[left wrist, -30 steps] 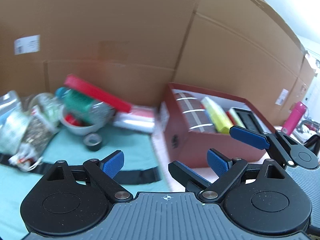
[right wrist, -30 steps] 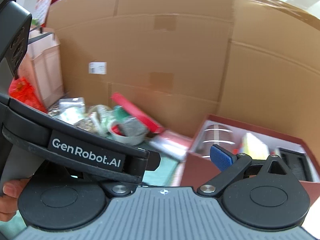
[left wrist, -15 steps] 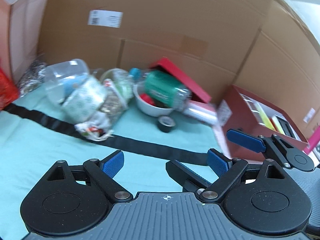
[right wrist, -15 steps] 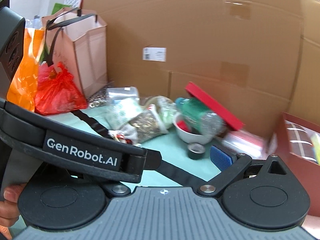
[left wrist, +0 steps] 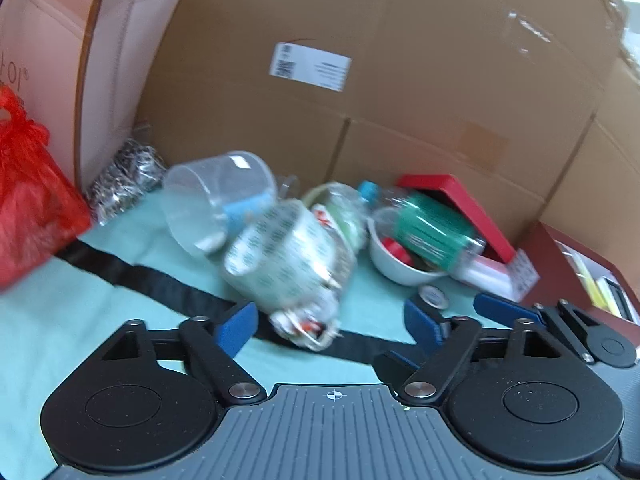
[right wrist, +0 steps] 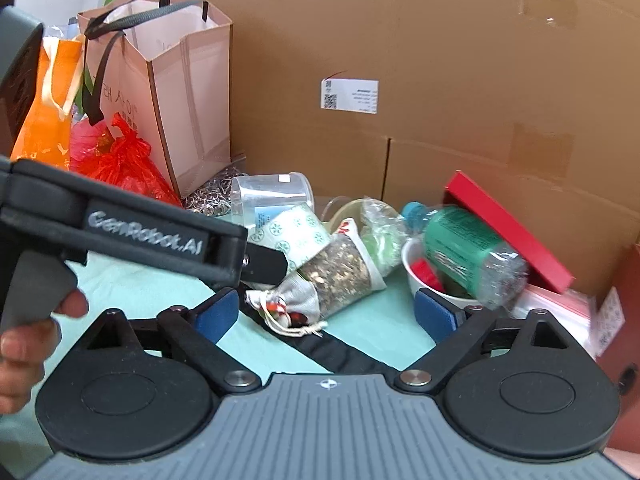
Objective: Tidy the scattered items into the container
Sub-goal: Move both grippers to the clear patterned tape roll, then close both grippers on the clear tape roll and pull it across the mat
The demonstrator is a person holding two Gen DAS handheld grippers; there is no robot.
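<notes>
Scattered items lie heaped on a teal cloth (left wrist: pixel 120 312): a clear tub (left wrist: pixel 216 196), a patterned pouch (left wrist: pixel 280 256), a small drawstring bag (left wrist: pixel 308 326), a white bowl (left wrist: pixel 400 268) under a green-labelled bottle (left wrist: pixel 432 232), a red lid (left wrist: pixel 460 204) and a black tape roll (left wrist: pixel 434 296). The dark red box (left wrist: pixel 560 260) stands at the right edge with things inside. My left gripper (left wrist: pixel 328 322) hovers short of the drawstring bag, its jaws closing, with nothing pressed between the pads. My right gripper (right wrist: pixel 325 314) faces the same heap, jaws closing slightly and empty.
Tall cardboard walls (right wrist: pixel 440 120) close off the back. At the left stand a pink paper bag (right wrist: pixel 180 92), a red plastic bag (right wrist: pixel 120 160) and an orange bag (right wrist: pixel 48 112). A black strap (left wrist: pixel 160 280) crosses the cloth. A hand (right wrist: pixel 24 340) holds the left gripper's handle.
Both views have swung left from the dark red box to the heap, which is now closer. The box has slid to the right edge. The left jaws have narrowed a little.
</notes>
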